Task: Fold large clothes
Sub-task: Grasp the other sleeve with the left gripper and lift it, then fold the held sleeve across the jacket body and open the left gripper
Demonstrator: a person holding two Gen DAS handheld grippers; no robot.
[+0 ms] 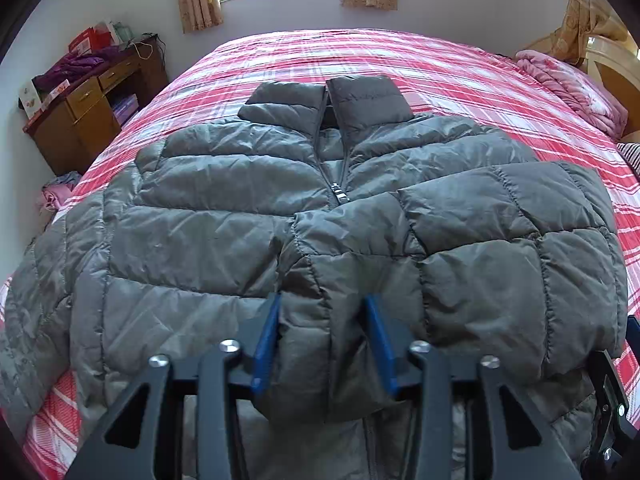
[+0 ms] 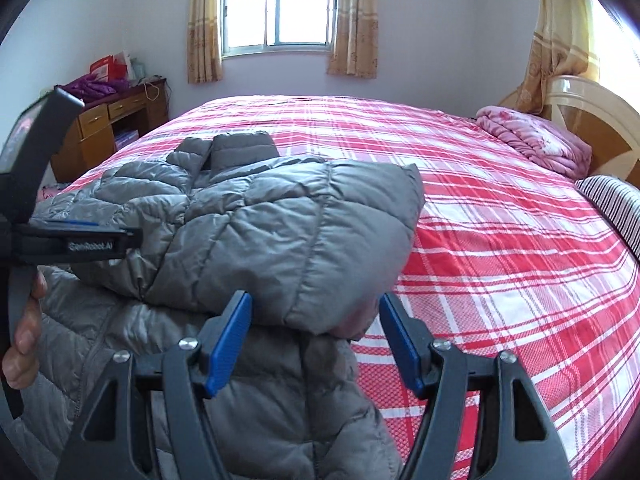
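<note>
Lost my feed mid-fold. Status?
Left gripper open around sleeve. Right gripper open at the fold's edge. Jacket flat on bed, sleeve folded across front. Nothing in the way.

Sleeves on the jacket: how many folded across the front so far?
1. One sleeve lies across the jacket chest, its cuff between the left gripper fingers. The other sleeve lies unfolded at the far side.
</note>
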